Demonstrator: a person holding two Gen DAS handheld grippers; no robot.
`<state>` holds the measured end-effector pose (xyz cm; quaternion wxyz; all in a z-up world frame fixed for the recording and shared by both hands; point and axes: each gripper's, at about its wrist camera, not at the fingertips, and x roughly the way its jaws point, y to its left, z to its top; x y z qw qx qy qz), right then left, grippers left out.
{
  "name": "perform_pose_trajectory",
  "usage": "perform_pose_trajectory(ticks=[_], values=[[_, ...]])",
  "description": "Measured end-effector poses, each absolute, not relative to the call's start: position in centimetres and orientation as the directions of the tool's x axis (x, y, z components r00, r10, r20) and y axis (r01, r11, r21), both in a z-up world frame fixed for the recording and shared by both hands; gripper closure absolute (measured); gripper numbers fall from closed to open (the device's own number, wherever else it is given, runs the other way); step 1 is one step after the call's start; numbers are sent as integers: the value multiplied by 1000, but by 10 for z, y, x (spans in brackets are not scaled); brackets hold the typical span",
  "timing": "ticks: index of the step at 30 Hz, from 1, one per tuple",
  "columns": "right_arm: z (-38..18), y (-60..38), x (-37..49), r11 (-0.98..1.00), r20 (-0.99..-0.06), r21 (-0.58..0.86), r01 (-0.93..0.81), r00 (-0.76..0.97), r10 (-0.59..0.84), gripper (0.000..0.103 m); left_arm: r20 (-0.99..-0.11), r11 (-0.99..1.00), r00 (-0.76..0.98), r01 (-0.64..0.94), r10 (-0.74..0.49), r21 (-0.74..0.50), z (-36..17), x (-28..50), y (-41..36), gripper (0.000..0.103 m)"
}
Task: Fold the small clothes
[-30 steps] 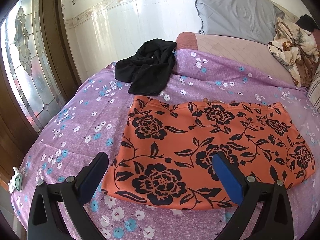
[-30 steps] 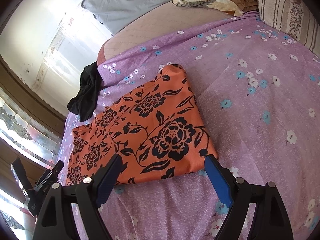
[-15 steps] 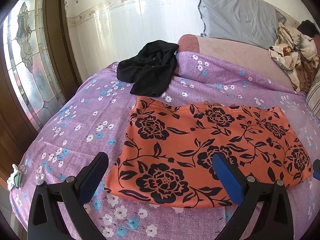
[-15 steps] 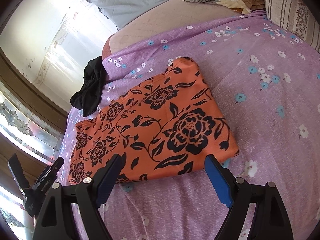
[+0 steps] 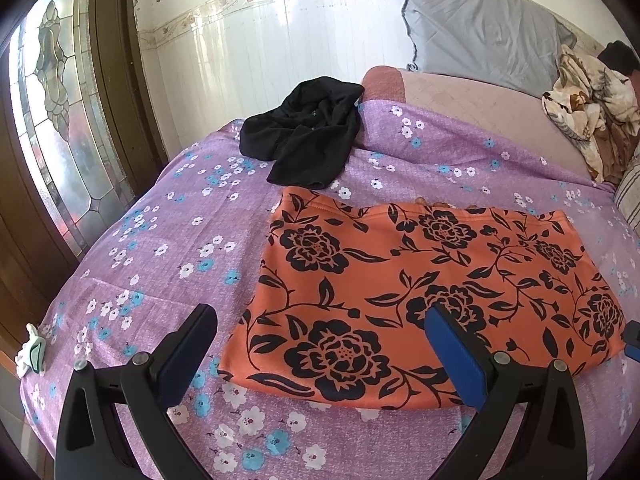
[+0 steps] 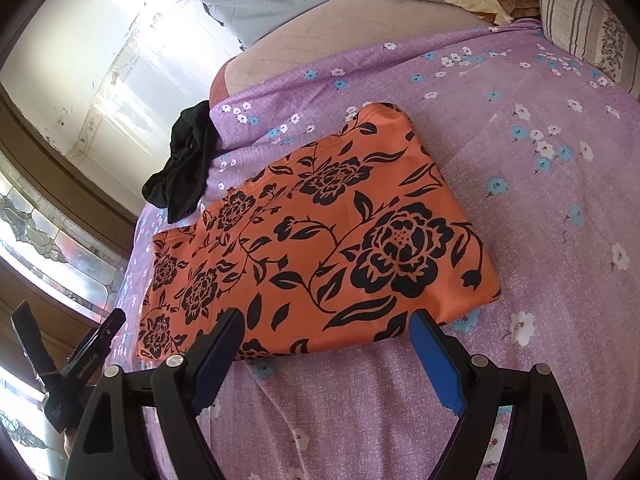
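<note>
Both tongs (image 5: 320,340) (image 6: 326,338), still spread empty, have drawn back from the orange garment (image 5: 420,292).

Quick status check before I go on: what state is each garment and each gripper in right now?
Orange floral garment: folded into a flat rectangle, lying on the purple bedsheet, not gripped.
Black garment: crumpled, unfolded, behind the orange one near the wall.
Left gripper: open, empty, over the orange garment's near left corner.
Right gripper: open, empty, at the garment's near edge.
</note>
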<state>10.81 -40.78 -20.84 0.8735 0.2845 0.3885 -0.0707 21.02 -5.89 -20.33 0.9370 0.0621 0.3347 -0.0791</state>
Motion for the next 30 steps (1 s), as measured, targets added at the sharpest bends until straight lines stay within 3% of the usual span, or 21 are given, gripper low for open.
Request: perform_pose_trajectory(ticks=[30], values=[[-211, -421, 104, 806, -725, 460, 372, 682, 99, 17, -658, 980, 746, 190, -106, 57, -209, 214, -59, 0]])
